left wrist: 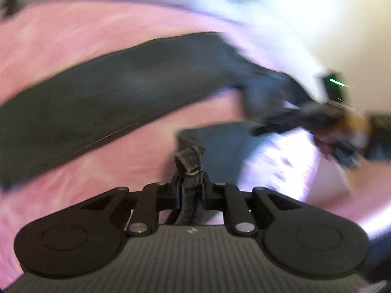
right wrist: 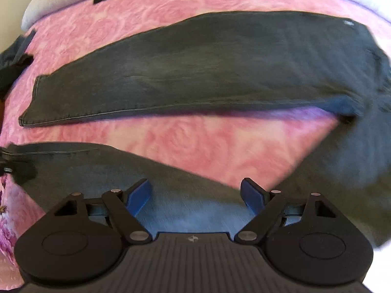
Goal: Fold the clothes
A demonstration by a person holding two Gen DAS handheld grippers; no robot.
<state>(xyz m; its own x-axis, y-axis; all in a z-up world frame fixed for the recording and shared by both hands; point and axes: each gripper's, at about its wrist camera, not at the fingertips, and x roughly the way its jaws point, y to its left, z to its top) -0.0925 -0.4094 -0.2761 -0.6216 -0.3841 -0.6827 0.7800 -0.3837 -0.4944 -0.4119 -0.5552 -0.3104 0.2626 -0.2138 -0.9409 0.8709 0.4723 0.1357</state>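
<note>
I see dark, matt denim jeans (right wrist: 207,68) with stitched hems. Under them lies a soft pink bedspread (right wrist: 195,136), its surface embossed with roses.

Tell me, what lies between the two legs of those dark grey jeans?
Only a bare strip of pink rose-patterned bedspread separates the far jeans leg from the near leg, seen in the right wrist view.

Left gripper (left wrist: 190,171) closed on a bunched dark fabric edge of grey jeans (left wrist: 117,83), one trouser leg stretched across a pink patterned bedspread (left wrist: 61,39), right gripper (left wrist: 317,119) seen blurred at the right edge, white pillow (left wrist: 281,12) beyond, view smeared by motion
</note>
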